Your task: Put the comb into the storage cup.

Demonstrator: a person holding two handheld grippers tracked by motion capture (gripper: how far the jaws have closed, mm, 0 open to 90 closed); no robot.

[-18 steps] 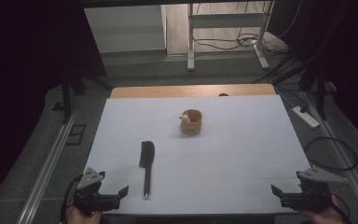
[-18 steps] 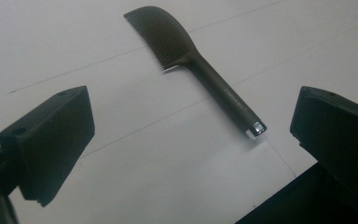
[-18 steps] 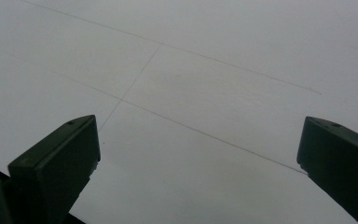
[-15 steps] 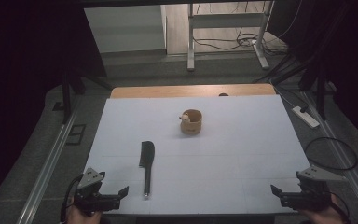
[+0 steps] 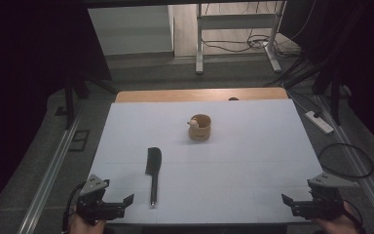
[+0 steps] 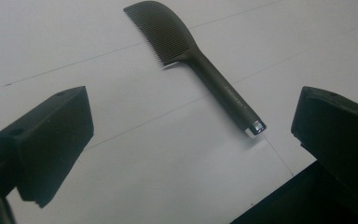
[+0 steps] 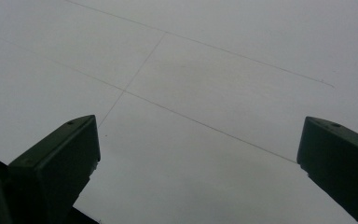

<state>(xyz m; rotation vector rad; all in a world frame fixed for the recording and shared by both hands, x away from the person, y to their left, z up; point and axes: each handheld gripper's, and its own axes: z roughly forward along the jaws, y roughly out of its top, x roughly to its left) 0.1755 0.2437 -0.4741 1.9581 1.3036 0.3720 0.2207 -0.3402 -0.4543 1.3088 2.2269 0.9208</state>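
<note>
A black comb (image 5: 153, 170) lies flat on the white table (image 5: 243, 165), handle toward the front edge. The left gripper view has the comb (image 6: 191, 58) ahead of the jaws, its metal-tipped handle end nearest. A small round wooden cup (image 5: 199, 127) with a pale object at its rim stands near the table's middle. My left gripper (image 5: 121, 204) rests at the front left corner, open and empty, left of the comb's handle. My right gripper (image 5: 291, 203) sits at the front right corner, open, with bare table between its jaws (image 7: 191, 154).
A wooden strip (image 5: 199, 94) borders the table's far edge. Metal rails run along both sides. A power strip (image 5: 319, 122) and a looped cable (image 5: 345, 160) lie on the floor at the right. A metal frame stands beyond the table.
</note>
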